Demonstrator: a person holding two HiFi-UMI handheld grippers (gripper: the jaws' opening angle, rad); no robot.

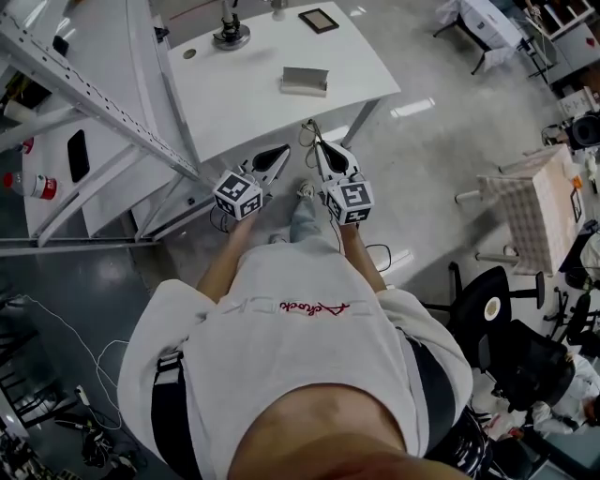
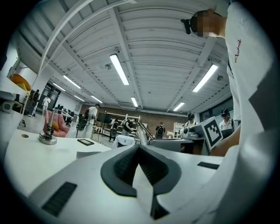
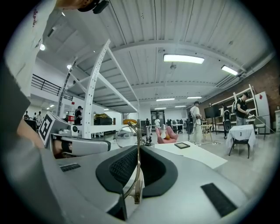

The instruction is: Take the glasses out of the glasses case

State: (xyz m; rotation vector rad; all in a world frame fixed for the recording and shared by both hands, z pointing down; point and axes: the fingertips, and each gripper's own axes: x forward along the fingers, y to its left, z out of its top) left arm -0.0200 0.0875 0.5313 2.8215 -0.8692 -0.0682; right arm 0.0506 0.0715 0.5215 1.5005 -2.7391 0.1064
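The grey glasses case (image 1: 305, 81) lies on the white table (image 1: 244, 94); it also shows in the left gripper view, where the case (image 2: 89, 153) sits low on the tabletop. My right gripper (image 1: 319, 148) is off the table's near edge and is shut on the thin gold-framed glasses (image 3: 136, 144). One temple arm runs up between its jaws, and a round lens rim (image 3: 127, 133) stands out in front. My left gripper (image 1: 278, 153) is close beside it, with the jaws together and nothing between them (image 2: 139, 146). Both point level toward the table.
On the table stand a black tablet (image 1: 319, 20) and a round lamp base (image 1: 231, 37). A white shelf frame (image 1: 94, 112) stands to the left, with a black phone (image 1: 78, 155) and a bottle (image 1: 33, 185). A black office chair (image 1: 487, 309) is on the right.
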